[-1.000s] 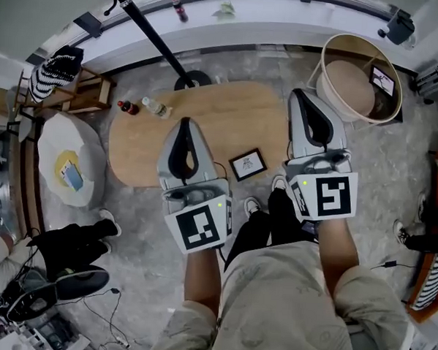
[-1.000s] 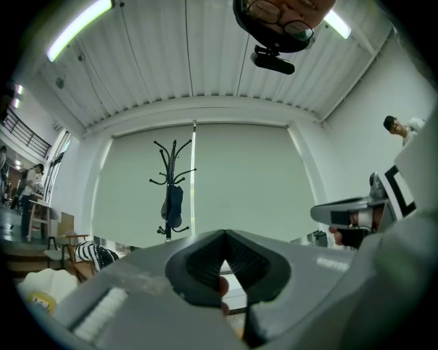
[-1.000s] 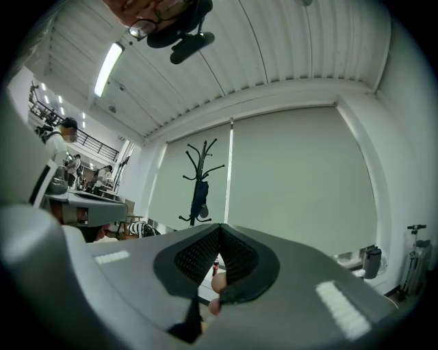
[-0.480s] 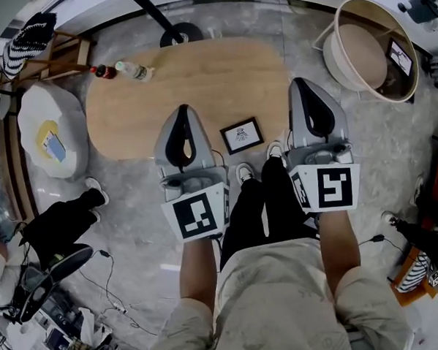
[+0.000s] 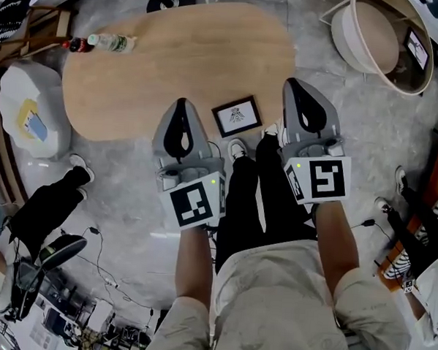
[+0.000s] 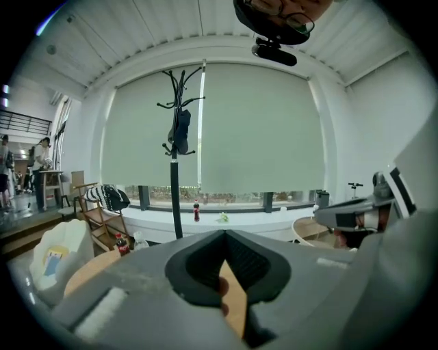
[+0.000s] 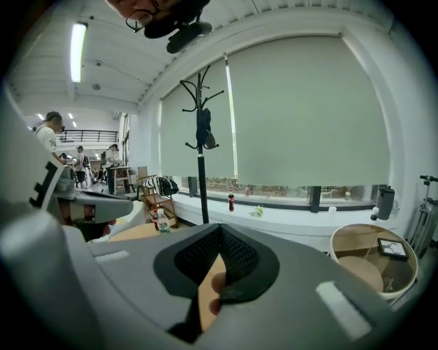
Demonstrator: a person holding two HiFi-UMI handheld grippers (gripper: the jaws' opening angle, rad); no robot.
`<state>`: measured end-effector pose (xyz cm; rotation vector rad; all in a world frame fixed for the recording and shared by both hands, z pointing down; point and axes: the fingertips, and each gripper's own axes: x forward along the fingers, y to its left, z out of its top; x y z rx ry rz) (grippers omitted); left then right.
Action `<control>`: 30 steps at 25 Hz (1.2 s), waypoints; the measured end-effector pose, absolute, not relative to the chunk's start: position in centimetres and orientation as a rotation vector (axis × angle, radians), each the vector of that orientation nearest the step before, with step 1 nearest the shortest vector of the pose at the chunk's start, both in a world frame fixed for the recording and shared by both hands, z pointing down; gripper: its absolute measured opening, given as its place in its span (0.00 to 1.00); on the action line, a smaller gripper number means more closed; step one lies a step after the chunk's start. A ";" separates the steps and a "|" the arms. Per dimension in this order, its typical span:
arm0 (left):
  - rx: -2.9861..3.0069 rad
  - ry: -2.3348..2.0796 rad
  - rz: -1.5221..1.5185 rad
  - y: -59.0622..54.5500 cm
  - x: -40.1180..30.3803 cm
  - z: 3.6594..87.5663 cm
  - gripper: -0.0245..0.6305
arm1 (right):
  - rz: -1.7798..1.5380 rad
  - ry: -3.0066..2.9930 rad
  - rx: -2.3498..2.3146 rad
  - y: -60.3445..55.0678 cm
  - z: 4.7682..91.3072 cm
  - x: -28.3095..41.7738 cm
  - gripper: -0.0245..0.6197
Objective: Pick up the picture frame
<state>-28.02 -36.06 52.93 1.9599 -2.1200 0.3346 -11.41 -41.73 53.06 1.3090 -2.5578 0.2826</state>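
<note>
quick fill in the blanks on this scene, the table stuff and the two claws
1. The picture frame lies flat on the wooden ____.
2. ____ bottles stand at its far left end.
3. The left claw and the right claw are both ____, with nothing held.

Missing words: table; two; shut

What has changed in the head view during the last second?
The left gripper and right gripper came down toward the table, which now looks larger. Both stay shut and empty; nothing was taken hold of. The picture frame lies untouched near the table's edge.
</note>
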 end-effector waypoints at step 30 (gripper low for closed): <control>1.532 -1.724 0.531 -28.8 -26.6 83.4 0.16 | 0.716 -2.127 0.977 -34.2 83.5 -12.8 0.15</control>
